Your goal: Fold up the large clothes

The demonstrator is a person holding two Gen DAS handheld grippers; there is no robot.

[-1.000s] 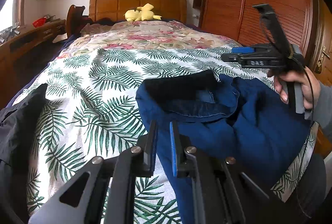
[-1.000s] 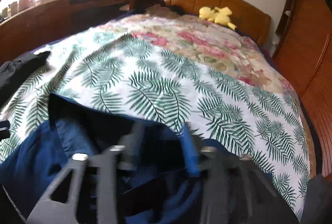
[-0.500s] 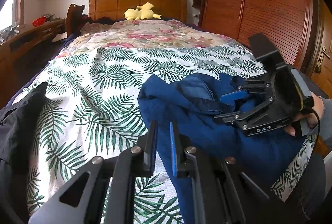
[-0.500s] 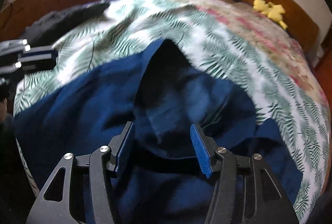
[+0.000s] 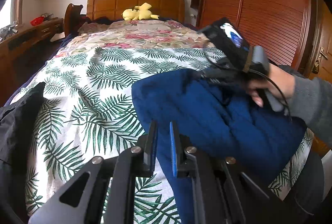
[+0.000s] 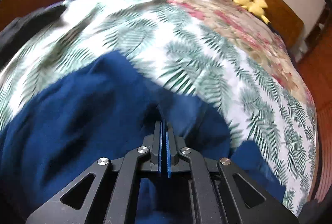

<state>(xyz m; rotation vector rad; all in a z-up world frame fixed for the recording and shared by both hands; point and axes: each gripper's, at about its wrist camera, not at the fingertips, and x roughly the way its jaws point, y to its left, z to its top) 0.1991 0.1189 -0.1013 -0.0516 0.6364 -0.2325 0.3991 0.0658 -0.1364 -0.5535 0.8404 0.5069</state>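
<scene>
The blue garment (image 5: 217,116) lies heaped on the bed's near end, right in front of both my tongs; it is thick, soft cloth, bunched into rounded folds, with one edge hanging down past my left tongs (image 5: 162,140). Those stand nearly closed with only a narrow gap, and the blue cloth hangs just to the right of the blue pad; whether anything is pinched there I cannot tell. My right tongs (image 6: 164,132) are closed, blue ribbed pads together, tips pushed down into a fold of the garment; whether cloth is caught between them is hidden by the tips themselves. From the left view I see my right hand (image 5: 269,86) and a grey sleeve (image 5: 313,103) on the handle, over the garment's far right part, blurred. Beyond the garment a bedspread (image 5: 99,82) with green fern leaves on white stretches away, then a flowered quilt (image 5: 141,35). Left of the left tongs a black garment (image 5: 18,118) lies crumpled at the edge. Far ahead a yellow plush toy (image 5: 139,14) rests against the wooden headboard (image 5: 134,2); a slatted wooden wardrobe (image 5: 265,5) stands right. I can read no writing.
</scene>
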